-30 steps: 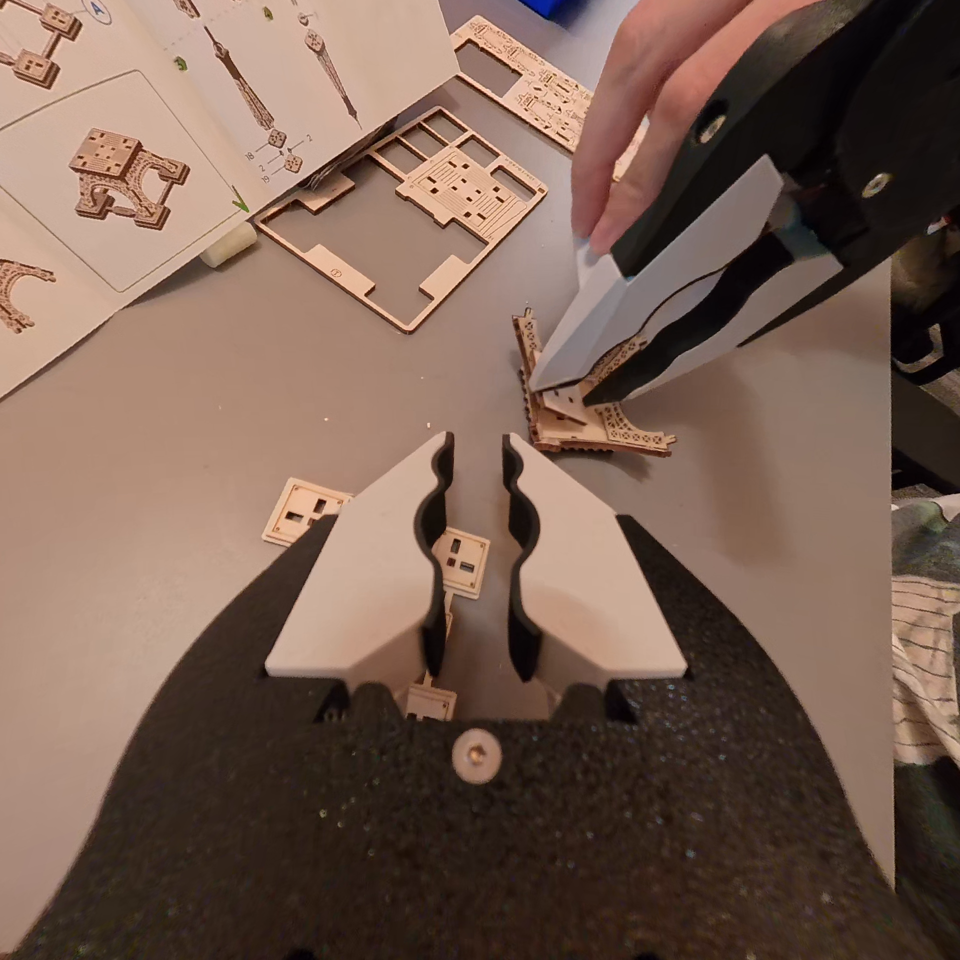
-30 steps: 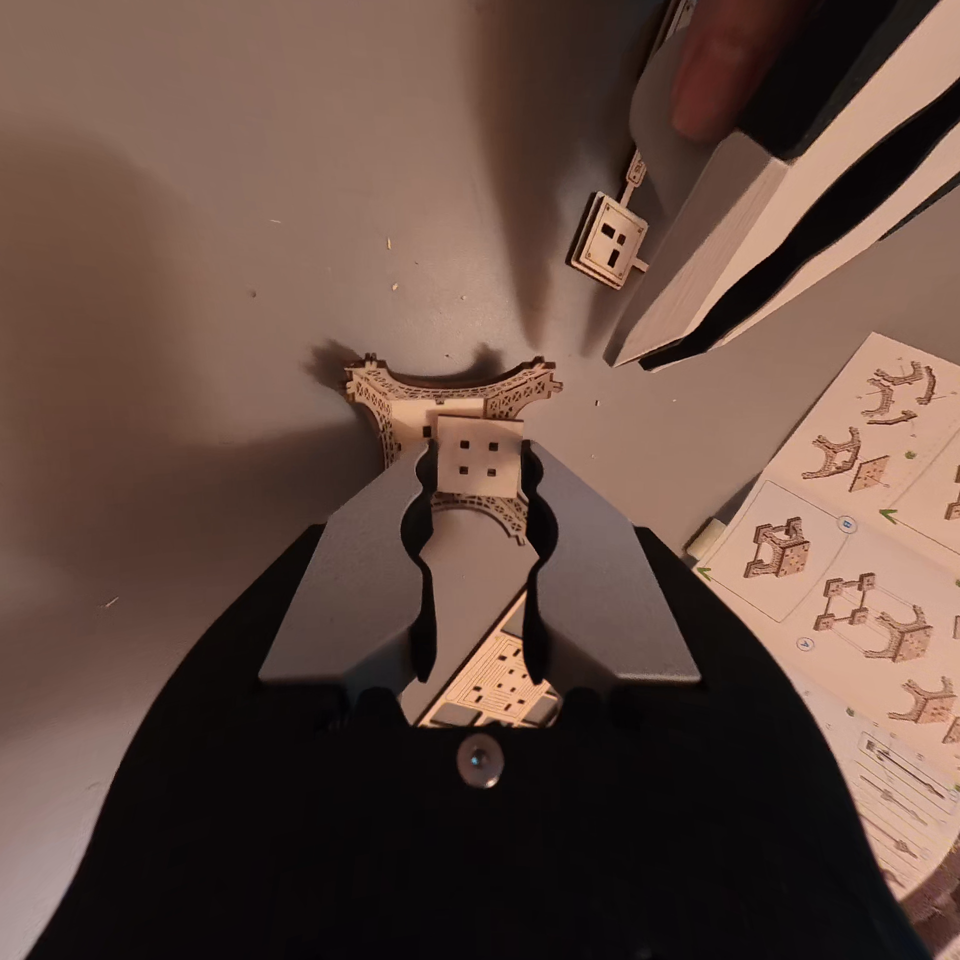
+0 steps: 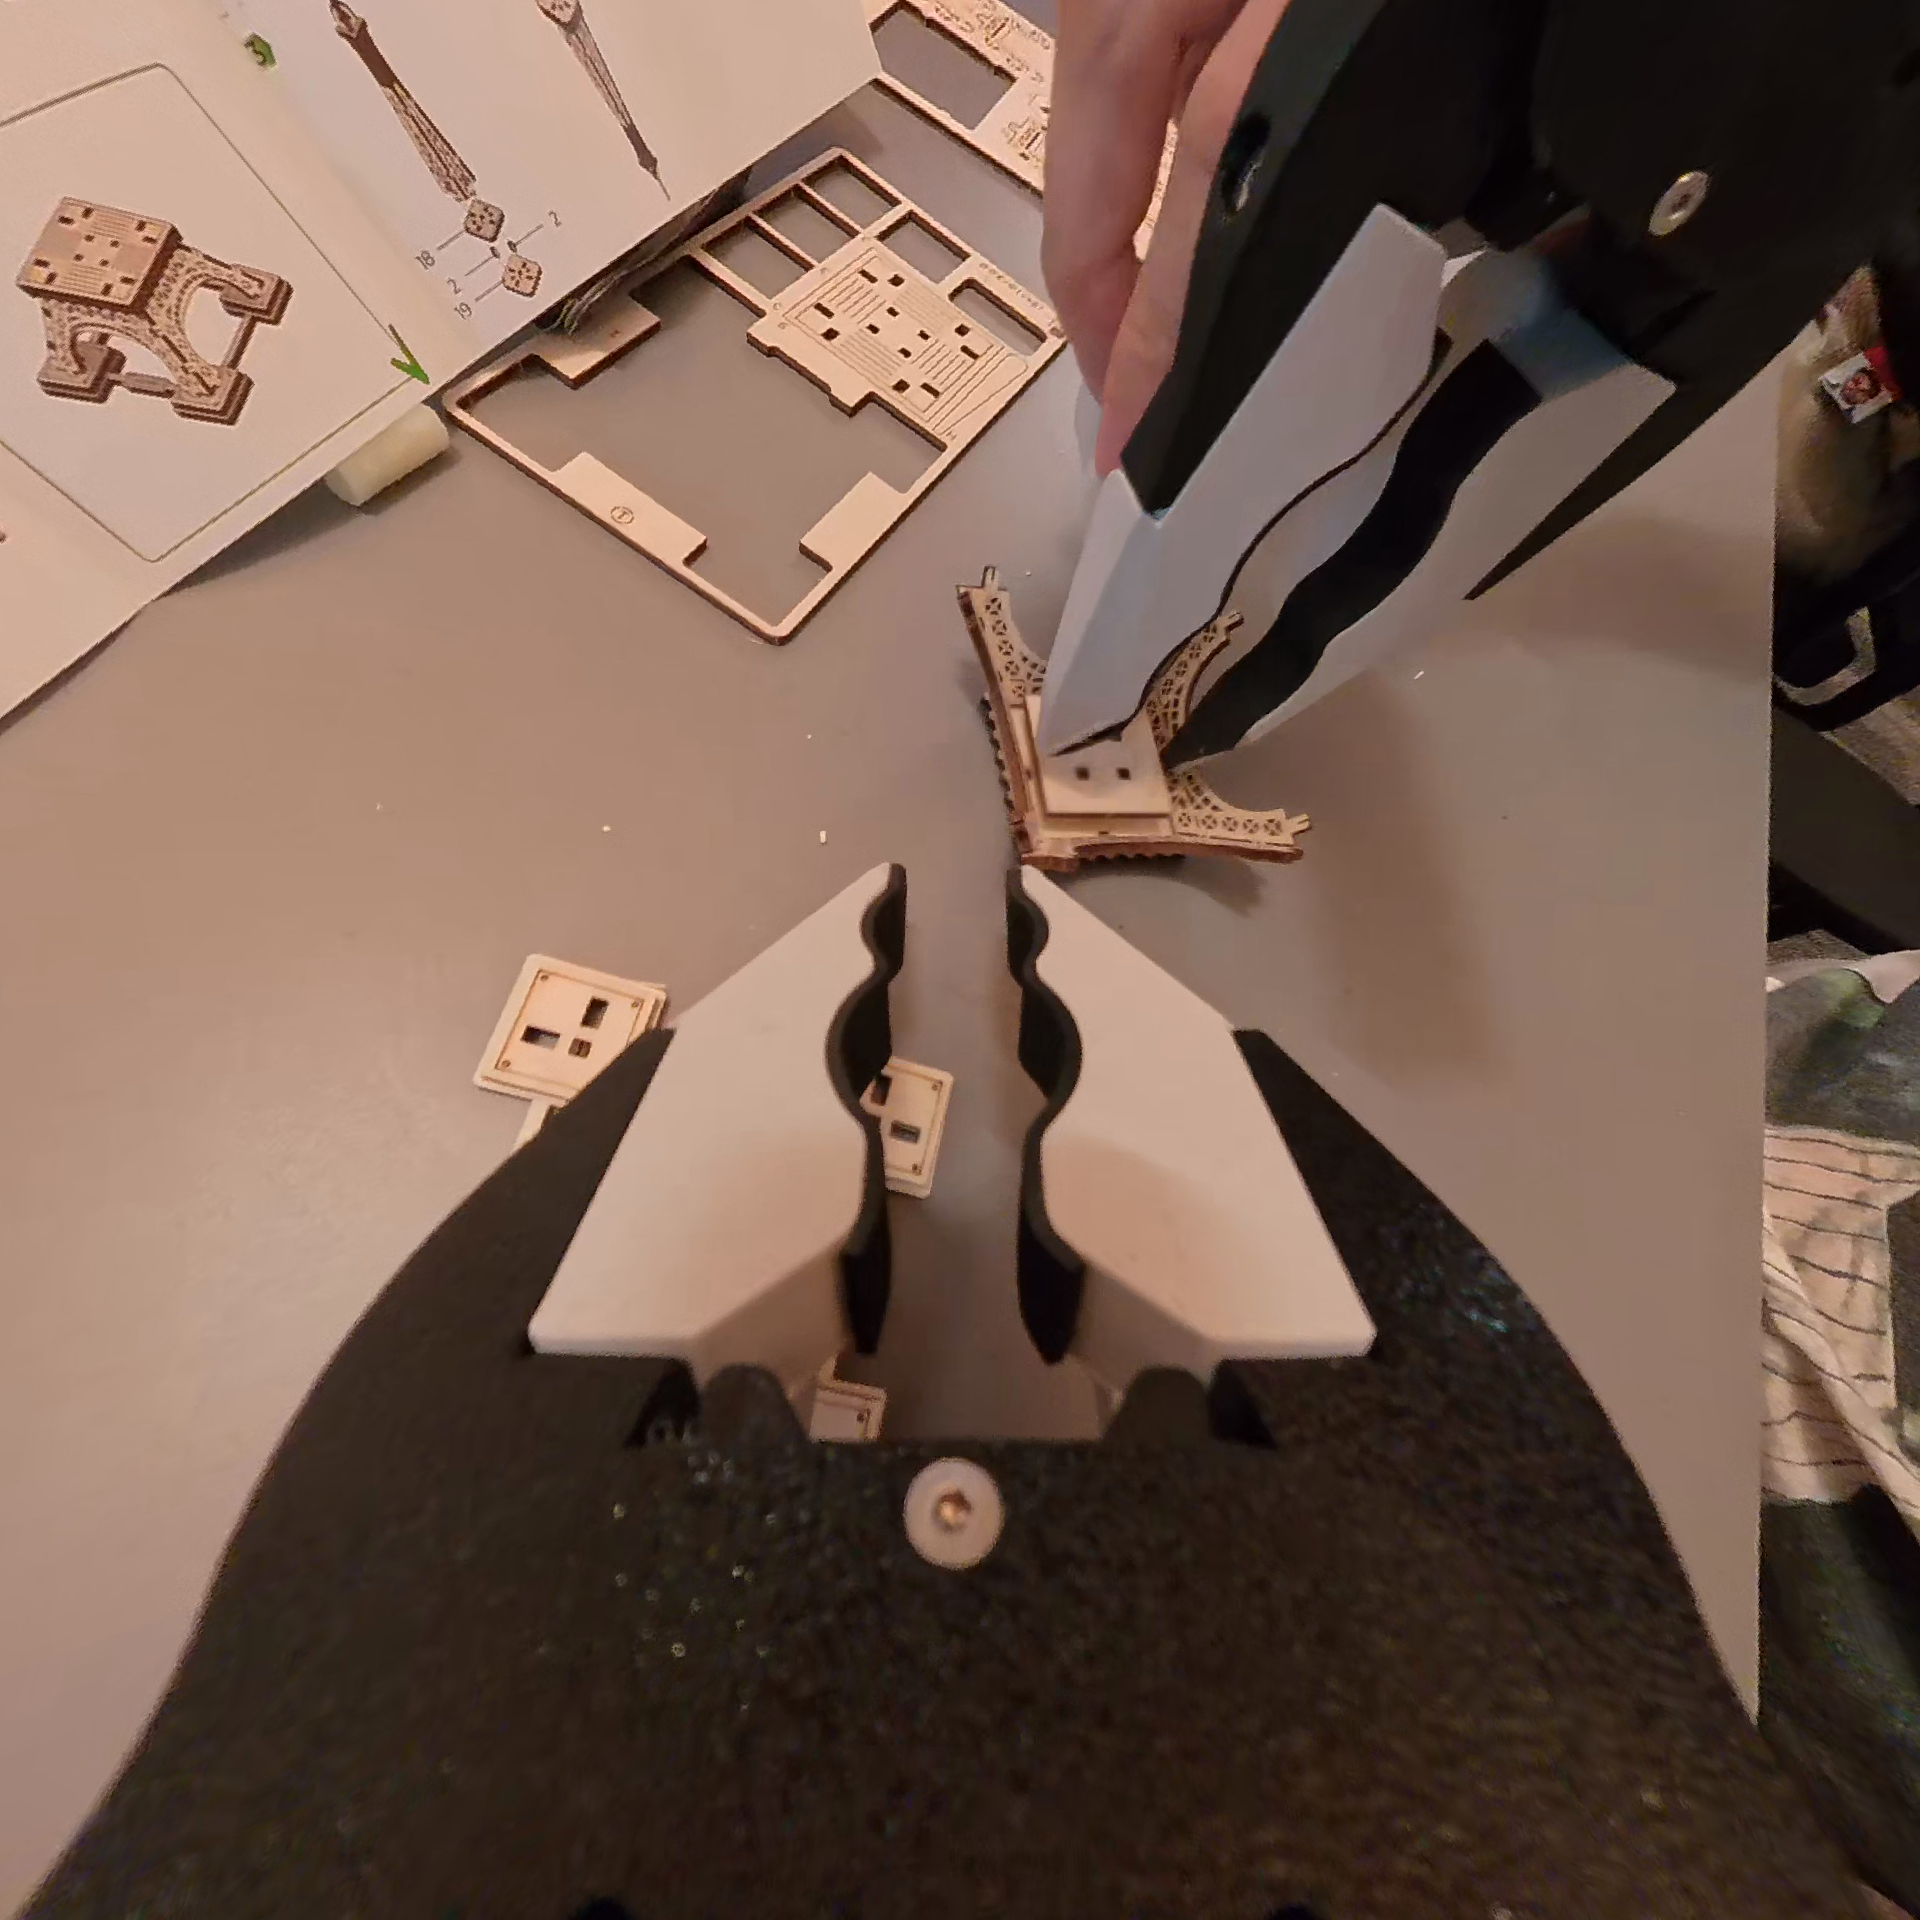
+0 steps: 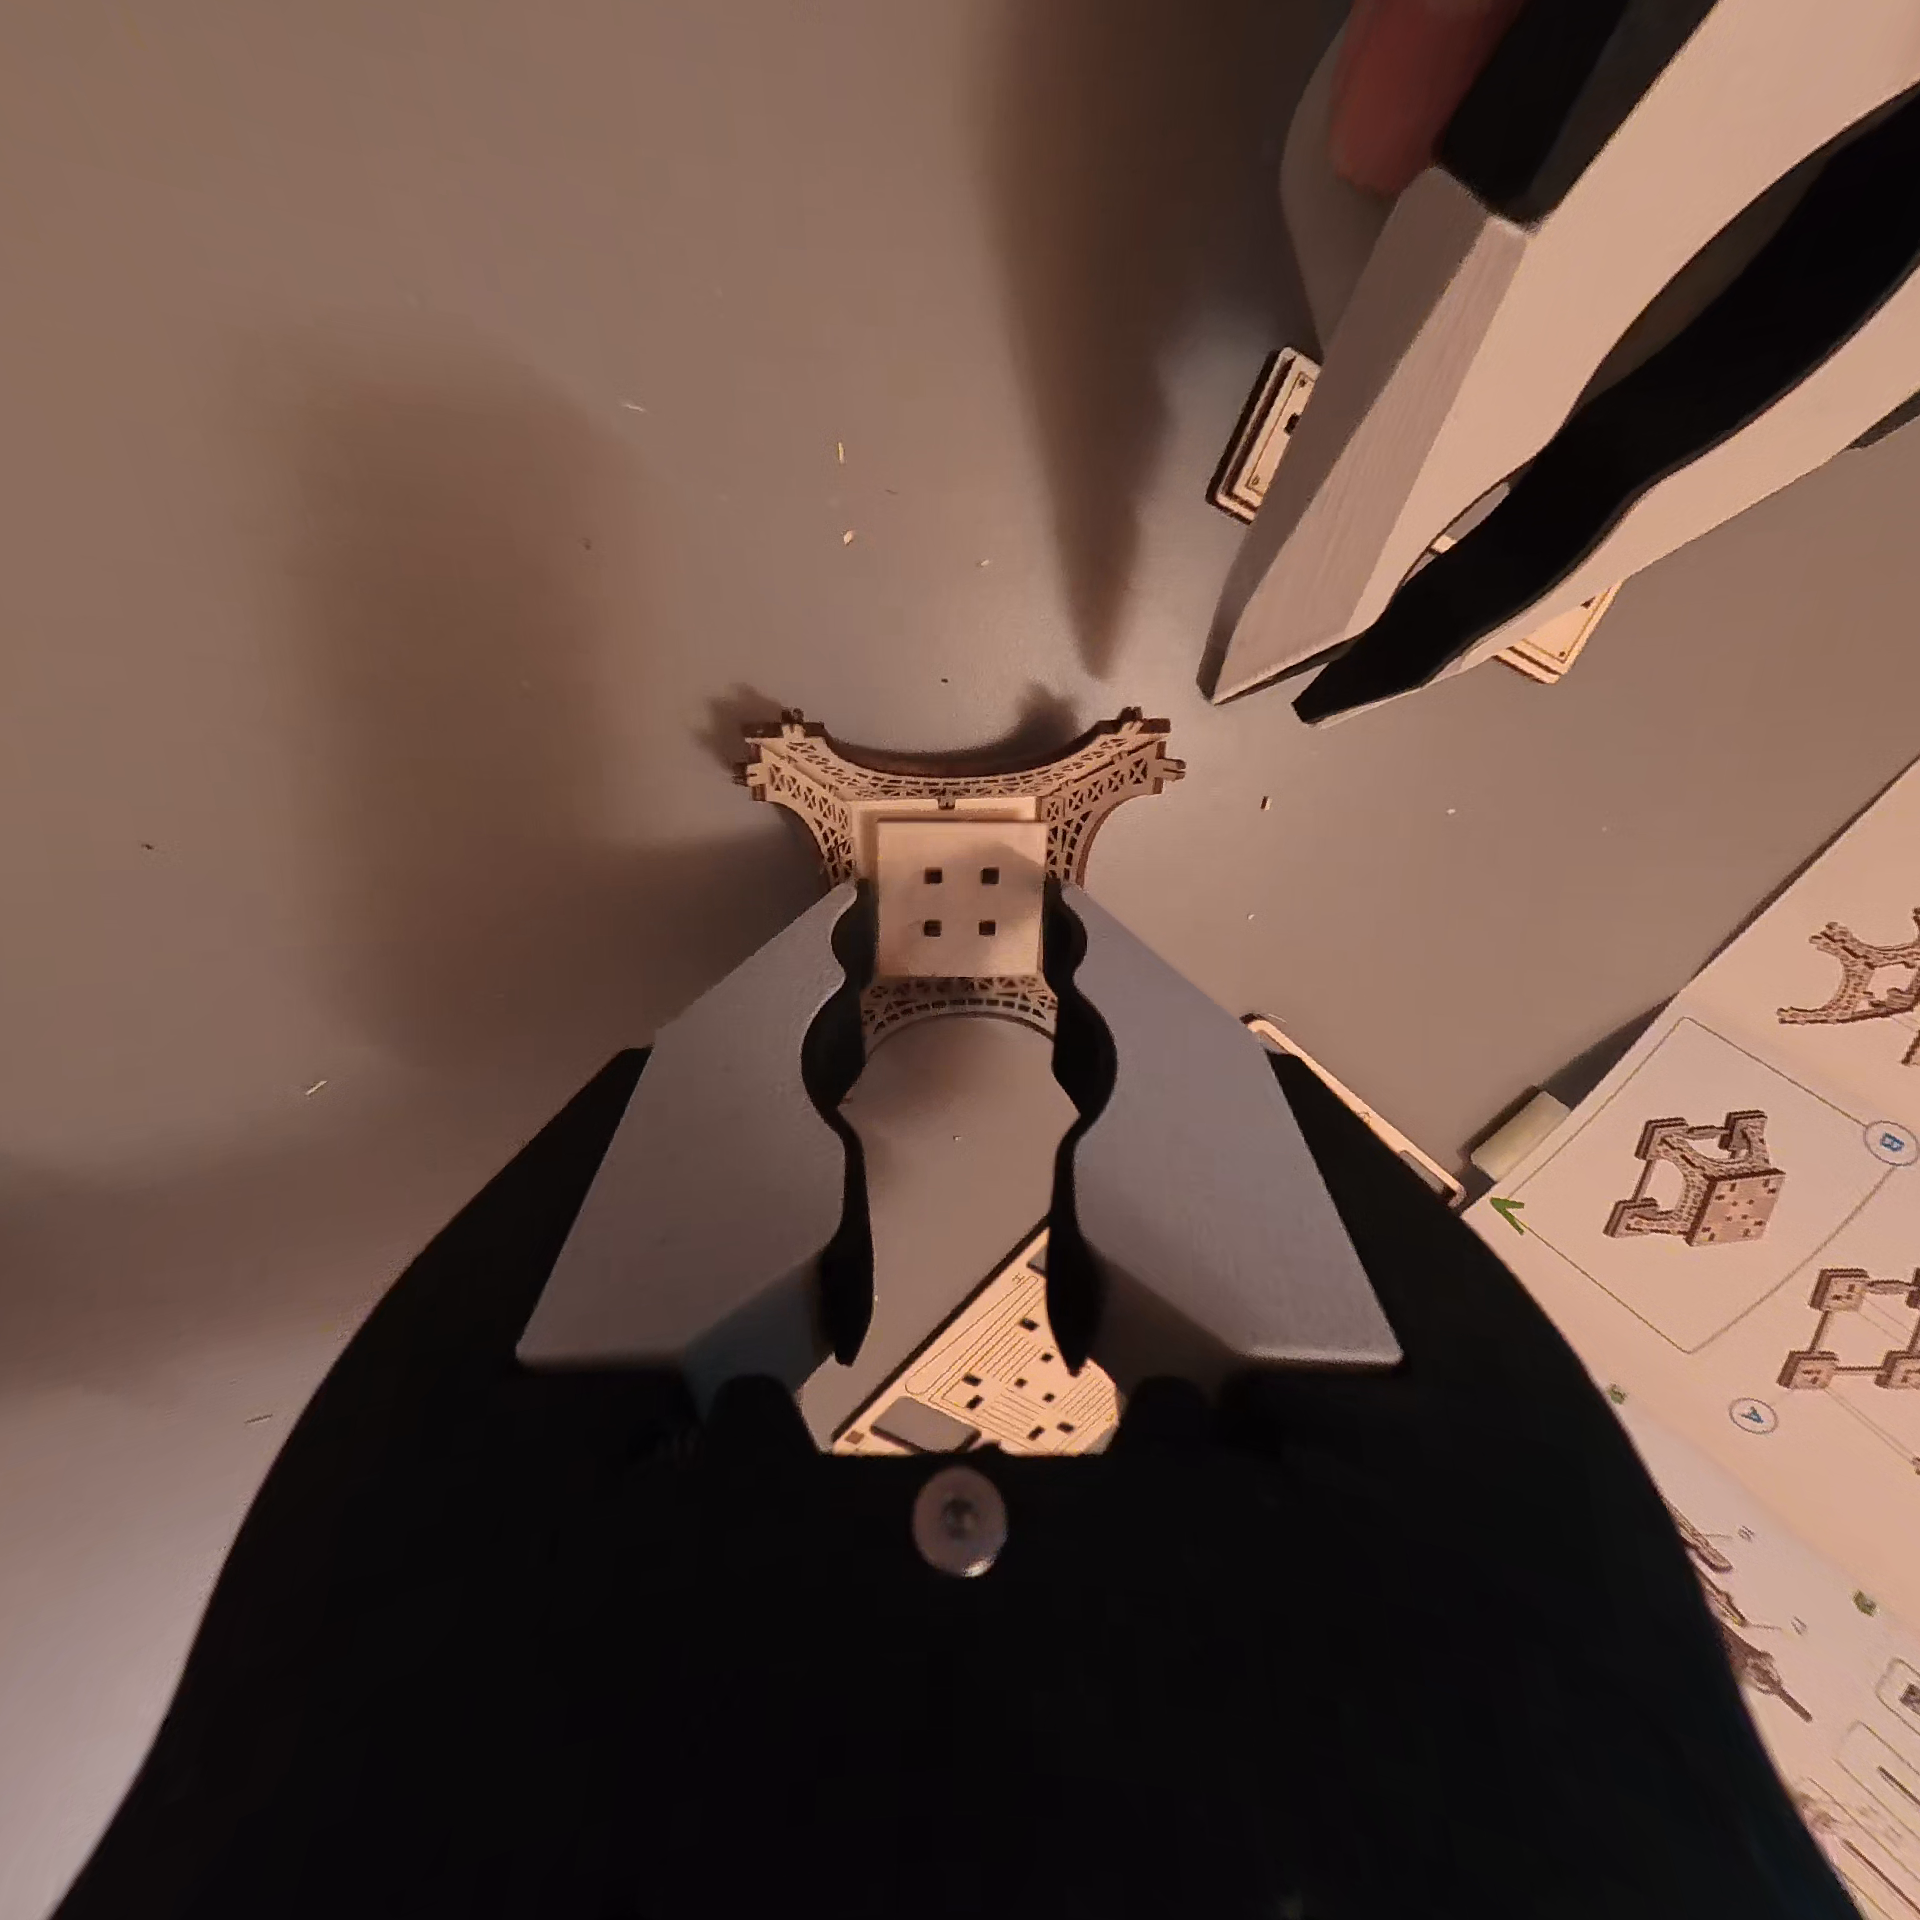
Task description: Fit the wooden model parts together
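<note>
Down at the desk (image 4: 416,520), the right gripper (image 4: 951,899) has its two fingers set on either side of a small square plate (image 4: 958,902) pierced with four holes, pinching it by its edges. That plate sits on top of the wooden tower base (image 4: 961,795), a lattice model with four curved legs splayed flat on the grey surface. In the left wrist view the same right gripper (image 3: 1127,743) comes in steeply from the upper right, a hand (image 3: 1117,239) visible behind it, and its tips meet the plate (image 3: 1096,779) on the tower base (image 3: 1143,821).

The left gripper (image 3: 954,883) hovers above the desk (image 3: 416,779) with a clear gap between its fingers and nothing in them. Just under and beside it lie small square wooden pieces (image 3: 566,1023) with rectangular cut-outs. It stands near the tower base but apart from it.

Farther off, a punched-out wooden sheet (image 3: 769,416) lies flat, one panel with slots remaining in its frame. An instruction booklet (image 3: 208,260) with drawings of the model is spread open beside it, with a small pale block (image 3: 390,468) at its edge. A second wooden sheet (image 3: 977,73) lies beyond.
</note>
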Demonstrator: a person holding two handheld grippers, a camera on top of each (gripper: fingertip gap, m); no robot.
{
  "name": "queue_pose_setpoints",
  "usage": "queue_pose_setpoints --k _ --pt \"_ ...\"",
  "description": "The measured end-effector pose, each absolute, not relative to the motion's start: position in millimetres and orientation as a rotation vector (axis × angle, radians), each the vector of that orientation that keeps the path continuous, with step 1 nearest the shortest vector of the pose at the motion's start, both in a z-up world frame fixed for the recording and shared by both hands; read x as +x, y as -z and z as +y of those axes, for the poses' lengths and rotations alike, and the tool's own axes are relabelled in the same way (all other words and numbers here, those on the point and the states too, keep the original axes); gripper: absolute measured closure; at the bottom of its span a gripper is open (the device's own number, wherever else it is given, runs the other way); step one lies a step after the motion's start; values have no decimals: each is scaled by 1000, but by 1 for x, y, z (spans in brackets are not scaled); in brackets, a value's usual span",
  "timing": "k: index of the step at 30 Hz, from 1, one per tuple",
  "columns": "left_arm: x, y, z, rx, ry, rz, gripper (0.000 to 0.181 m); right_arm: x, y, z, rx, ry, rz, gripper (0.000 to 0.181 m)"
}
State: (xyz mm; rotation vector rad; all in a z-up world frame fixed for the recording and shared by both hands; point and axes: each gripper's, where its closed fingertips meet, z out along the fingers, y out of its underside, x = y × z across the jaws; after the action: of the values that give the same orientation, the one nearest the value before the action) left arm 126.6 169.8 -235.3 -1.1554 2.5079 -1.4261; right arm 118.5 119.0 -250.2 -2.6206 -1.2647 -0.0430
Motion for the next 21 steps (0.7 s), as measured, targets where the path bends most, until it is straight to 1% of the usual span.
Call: queue_pose_setpoints --k 8,12,14,16,21 --pt "125 236 167 -1151 1428 2521 165 119 254 117 -2599 73 -1329 159" --pt "125 237 167 -1154 1432 2526 165 126 251 117 -2640 62 -1248 150" --pt "124 237 166 -1154 1436 2529 165 120 249 117 -2657 -48 -1154 146" --pt "124 238 166 -1153 1428 2534 165 117 250 118 -2680 -114 -1093 145" --pt "124 240 166 -1158 1422 2540 165 123 252 122 -2699 -62 -1106 149"
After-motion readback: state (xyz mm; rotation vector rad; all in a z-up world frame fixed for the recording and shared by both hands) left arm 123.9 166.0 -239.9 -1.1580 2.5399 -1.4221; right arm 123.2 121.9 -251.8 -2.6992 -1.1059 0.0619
